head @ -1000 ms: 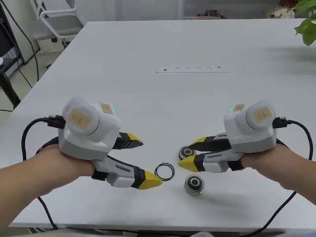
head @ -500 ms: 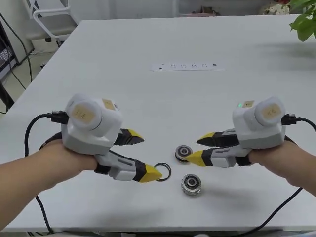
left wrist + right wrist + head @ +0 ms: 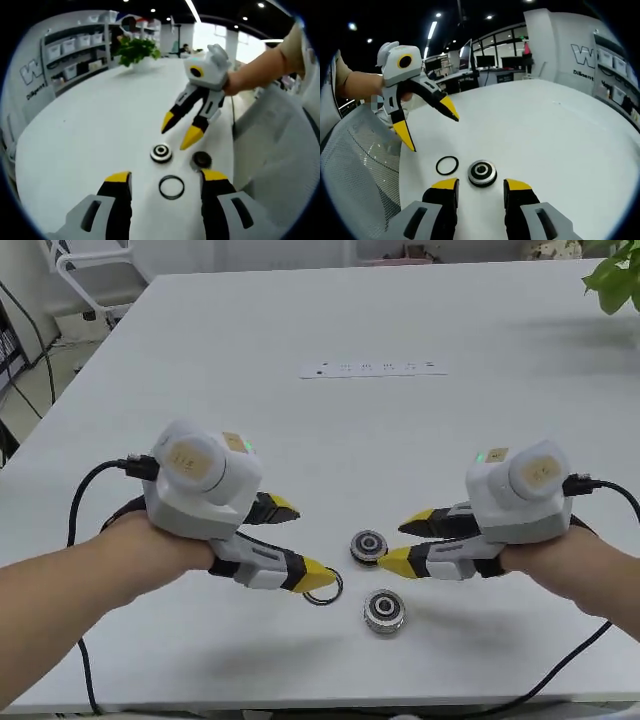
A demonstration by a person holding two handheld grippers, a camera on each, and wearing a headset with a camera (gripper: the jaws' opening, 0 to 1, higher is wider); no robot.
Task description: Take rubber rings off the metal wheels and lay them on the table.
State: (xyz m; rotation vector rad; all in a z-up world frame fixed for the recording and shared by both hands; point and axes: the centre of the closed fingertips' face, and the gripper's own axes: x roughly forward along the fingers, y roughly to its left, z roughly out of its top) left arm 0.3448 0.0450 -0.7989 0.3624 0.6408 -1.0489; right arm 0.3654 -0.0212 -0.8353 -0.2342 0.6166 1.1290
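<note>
Bright, even overhead light — soft shadows, fisheye-warped edges, sharp focus

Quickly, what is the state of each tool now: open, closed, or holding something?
Left tool: open, holding nothing; the thin black rubber ring lies free near its jaw tips.
Right tool: open, holding nothing.

Your left gripper (image 3: 166, 176) had jaws spread either side of the rubber ring (image 3: 160, 187), shiny wheel (image 3: 161, 153) and dark wheel (image 3: 201, 159) just beyond.

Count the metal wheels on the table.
2. The far wheel lies at the tips of the right hand-held gripper; the near wheel sits closer to the table's front edge, beside the loose rubber ring. None seems hidden.
</note>
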